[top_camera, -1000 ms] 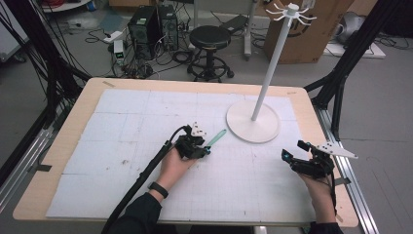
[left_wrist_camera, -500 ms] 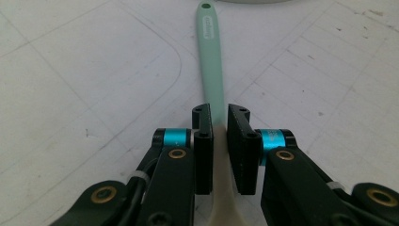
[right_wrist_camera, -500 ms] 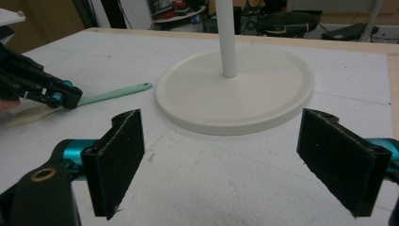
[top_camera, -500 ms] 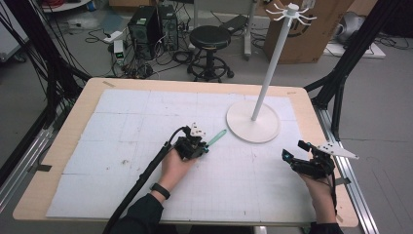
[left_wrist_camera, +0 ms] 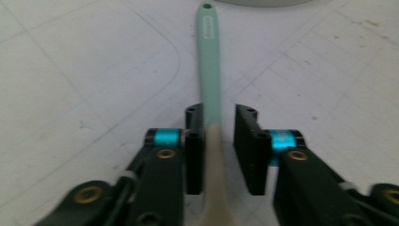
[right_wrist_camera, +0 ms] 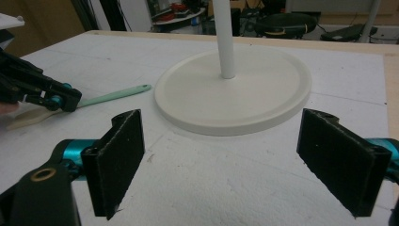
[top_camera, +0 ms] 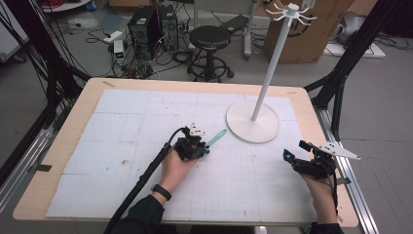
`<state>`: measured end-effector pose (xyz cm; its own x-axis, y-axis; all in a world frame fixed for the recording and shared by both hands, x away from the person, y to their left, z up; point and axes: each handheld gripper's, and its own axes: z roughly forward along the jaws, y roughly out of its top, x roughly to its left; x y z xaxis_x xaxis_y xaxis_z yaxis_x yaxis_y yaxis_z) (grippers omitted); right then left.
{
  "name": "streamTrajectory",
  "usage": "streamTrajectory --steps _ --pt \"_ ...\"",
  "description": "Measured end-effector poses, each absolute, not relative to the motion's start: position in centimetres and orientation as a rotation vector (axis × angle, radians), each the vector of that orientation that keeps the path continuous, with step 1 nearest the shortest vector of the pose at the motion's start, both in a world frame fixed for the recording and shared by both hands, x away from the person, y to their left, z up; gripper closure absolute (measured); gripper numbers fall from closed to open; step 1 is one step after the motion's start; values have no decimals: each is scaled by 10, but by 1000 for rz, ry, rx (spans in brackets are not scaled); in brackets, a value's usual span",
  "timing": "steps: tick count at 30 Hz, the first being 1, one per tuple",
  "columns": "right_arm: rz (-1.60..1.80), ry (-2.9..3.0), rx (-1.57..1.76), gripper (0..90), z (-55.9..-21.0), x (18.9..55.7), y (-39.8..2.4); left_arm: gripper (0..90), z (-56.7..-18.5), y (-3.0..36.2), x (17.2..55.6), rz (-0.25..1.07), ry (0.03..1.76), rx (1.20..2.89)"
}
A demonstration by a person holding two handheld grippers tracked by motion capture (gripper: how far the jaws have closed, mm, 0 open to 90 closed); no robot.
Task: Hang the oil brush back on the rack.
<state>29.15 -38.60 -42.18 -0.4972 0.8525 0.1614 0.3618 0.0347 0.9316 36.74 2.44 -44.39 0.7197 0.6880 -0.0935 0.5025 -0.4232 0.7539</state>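
A spatula with a mint green handle (top_camera: 216, 138) and a beige blade end lies flat on the white mat, its handle pointing at the stand. My left gripper (top_camera: 203, 146) sits low over its blade end. In the left gripper view the spatula (left_wrist_camera: 209, 70) runs between the two pads; the left pad is against it and a gap shows at the right pad. These jaws have just been opening, with the spatula still between them. My right gripper (top_camera: 294, 155) rests near the table's right edge, its jaws (right_wrist_camera: 223, 141) wide open with nothing between them.
A white stand with a round base (top_camera: 253, 129) and a tall pole (top_camera: 272, 58) topped by hooks stands at the back right of the mat. The base (right_wrist_camera: 235, 99) is just beyond the right gripper. The table's wooden rim (top_camera: 58, 161) frames the mat.
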Motion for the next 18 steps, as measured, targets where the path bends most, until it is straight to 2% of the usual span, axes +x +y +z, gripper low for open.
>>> streamTrajectory --steps 1,3,8,10,18 --pt "1467 1874 1222 150 -422 292 -386 690 -443 23 365 314 896 2130" --pt "1467 1875 1222 150 -422 292 -386 751 -442 23 364 344 882 2146" --pt "1472 1877 1229 150 -422 291 -385 770 -442 25 365 345 890 2150" --pt "1469 1876 1226 150 -423 292 -385 806 -442 24 365 359 881 2154" --pt "1487 1872 1221 150 -421 291 -385 822 -442 25 364 384 849 2152"
